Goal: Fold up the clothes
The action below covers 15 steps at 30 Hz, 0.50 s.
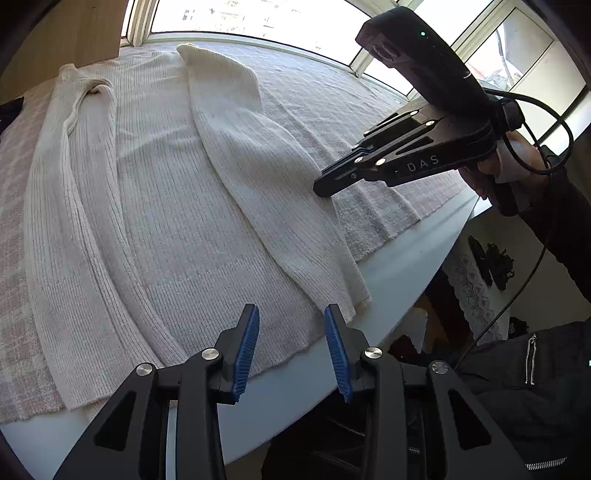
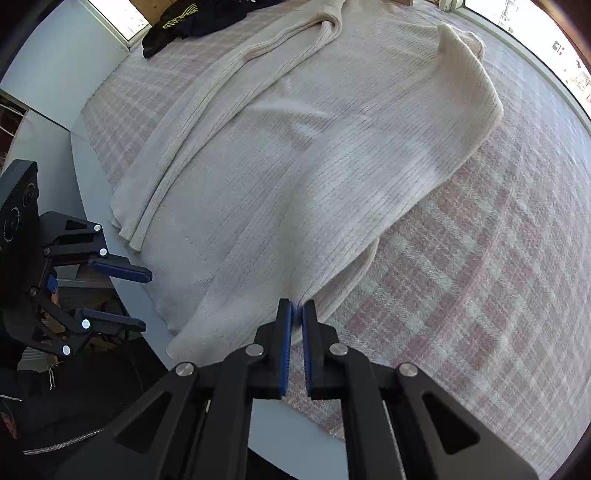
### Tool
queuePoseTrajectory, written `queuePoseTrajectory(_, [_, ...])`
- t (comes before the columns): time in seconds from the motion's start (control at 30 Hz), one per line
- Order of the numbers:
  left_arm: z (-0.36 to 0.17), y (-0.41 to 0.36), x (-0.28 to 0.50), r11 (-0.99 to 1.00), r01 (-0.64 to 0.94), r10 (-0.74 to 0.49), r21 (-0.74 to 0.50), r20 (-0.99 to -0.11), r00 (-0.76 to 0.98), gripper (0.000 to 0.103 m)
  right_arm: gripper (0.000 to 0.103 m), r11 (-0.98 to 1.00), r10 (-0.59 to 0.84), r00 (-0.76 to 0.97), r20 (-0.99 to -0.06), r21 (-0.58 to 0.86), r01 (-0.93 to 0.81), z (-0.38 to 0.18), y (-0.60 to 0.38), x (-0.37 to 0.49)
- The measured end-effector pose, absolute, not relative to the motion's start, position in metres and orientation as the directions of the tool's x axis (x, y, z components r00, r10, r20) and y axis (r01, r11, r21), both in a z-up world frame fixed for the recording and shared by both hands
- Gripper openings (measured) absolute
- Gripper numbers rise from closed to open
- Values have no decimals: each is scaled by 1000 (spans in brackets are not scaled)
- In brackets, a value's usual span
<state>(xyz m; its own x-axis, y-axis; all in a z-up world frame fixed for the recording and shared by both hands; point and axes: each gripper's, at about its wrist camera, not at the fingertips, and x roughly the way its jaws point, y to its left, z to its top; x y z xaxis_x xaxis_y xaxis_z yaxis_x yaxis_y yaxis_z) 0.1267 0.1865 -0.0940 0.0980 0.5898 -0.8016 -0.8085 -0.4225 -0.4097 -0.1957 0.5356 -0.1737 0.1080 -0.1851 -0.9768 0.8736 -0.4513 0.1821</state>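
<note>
A cream ribbed sweater (image 1: 177, 192) (image 2: 314, 155) lies flat on a pink plaid cloth (image 2: 480, 277), with both sleeves laid lengthwise over its body. My left gripper (image 1: 291, 314) is open above the sweater's hem at the near table edge, and nothing sits between its blue pads (image 1: 245, 347). In the right wrist view the left gripper (image 2: 146, 299) hovers off the table's left side. My right gripper (image 2: 297, 306) is shut on the sweater's right side edge, where the knit puckers toward its tips. Seen from the left wrist view, the right gripper (image 1: 323, 188) points down onto that edge.
The white table's (image 1: 399, 266) rounded rim runs just under both grippers. A dark garment (image 2: 184, 22) lies at the far corner of the cloth. Windows line the far side. A person's dark zipped jacket (image 1: 535, 387) is close to the near edge.
</note>
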Motion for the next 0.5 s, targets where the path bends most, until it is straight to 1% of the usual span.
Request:
queuePoseTrajectory(0.03, [-93,189,128,-414,-814,590,-407,-801,101,35,8,-458,-162,122,-979,184,870,-181,536,-193])
queuePoseTrajectory(0.1, [-90,194,130,-394,-825,594,-406,-797,109,35,8,-457,-163,101,-981,166,874,-180,542,-184])
queuePoseTrajectory(0.2, [-84,201,136,-368,-843,595,-392,-796,111,35,9,-461,-207,27,-978,122,879,-160,559,-165])
queuePoseTrajectory(0.23, [-83,203,138,-361,-849,594,-387,-797,111,35,9,-446,-225,30,-974,130,885,-155,563,-156])
queuePoseTrajectory(0.33, [-84,211,138,-348,-854,585,-387,-802,125,35,9,-391,-209,51,-977,131,911,-168,556,-132])
queuePoseTrajectory(0.4, [-89,216,139,-344,-859,567,-380,-813,132,35,9,-381,-189,26,-982,97,920,-187,542,-137])
queuePoseTrajectory(0.47, [-89,219,142,-339,-862,562,-376,-816,134,35,9,-396,-241,12,-970,109,912,-186,538,-142])
queuePoseTrajectory(0.5, [-90,220,143,-337,-864,559,-373,-818,136,35,9,-420,-268,23,-963,138,897,-182,541,-146])
